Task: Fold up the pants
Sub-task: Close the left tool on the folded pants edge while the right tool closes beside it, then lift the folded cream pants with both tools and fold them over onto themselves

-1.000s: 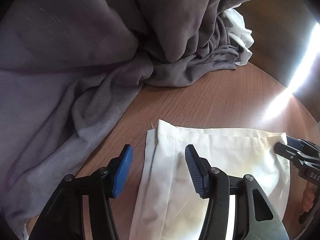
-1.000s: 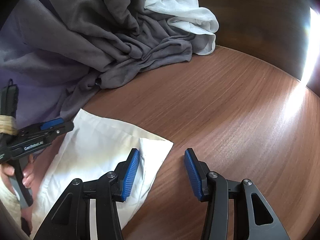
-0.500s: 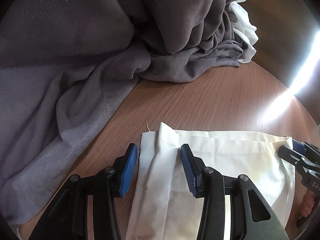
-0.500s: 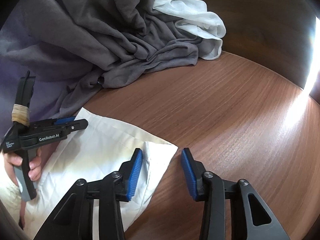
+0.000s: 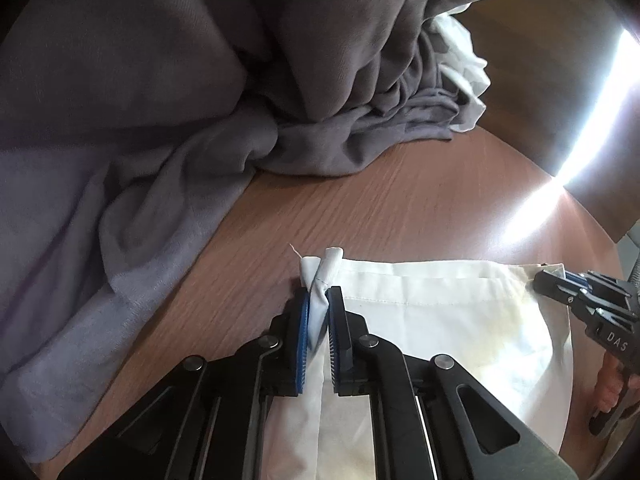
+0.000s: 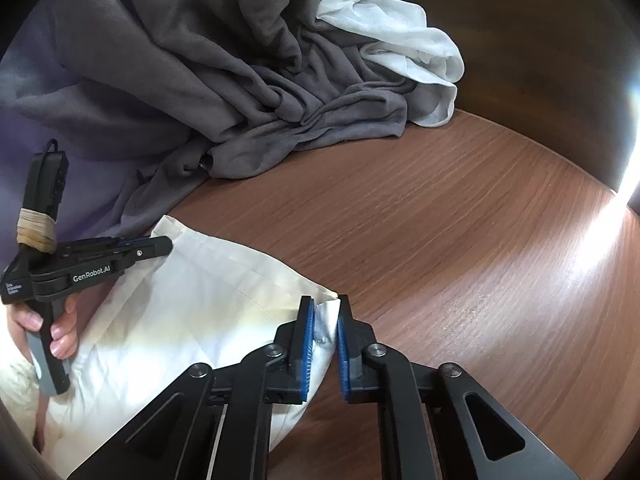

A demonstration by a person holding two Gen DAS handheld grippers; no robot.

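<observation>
On the wooden bench (image 5: 400, 200), the cream pants (image 5: 440, 320) lie flat at the near edge, at 6 o'clock in both wrist views. The left claw (image 5: 318, 312) has just been closing and now pinches one hem corner, its blue pads tight on a bunched fold of cloth. The right claw (image 6: 324, 320) has likewise just closed and grips the opposite corner. A hand (image 6: 44, 324) holds the left claw's handle at 9 o'clock. A heap of grey fabric (image 6: 200, 80) with a white cloth (image 6: 408, 40) sits at 12 o'clock, apart from the pants.
</observation>
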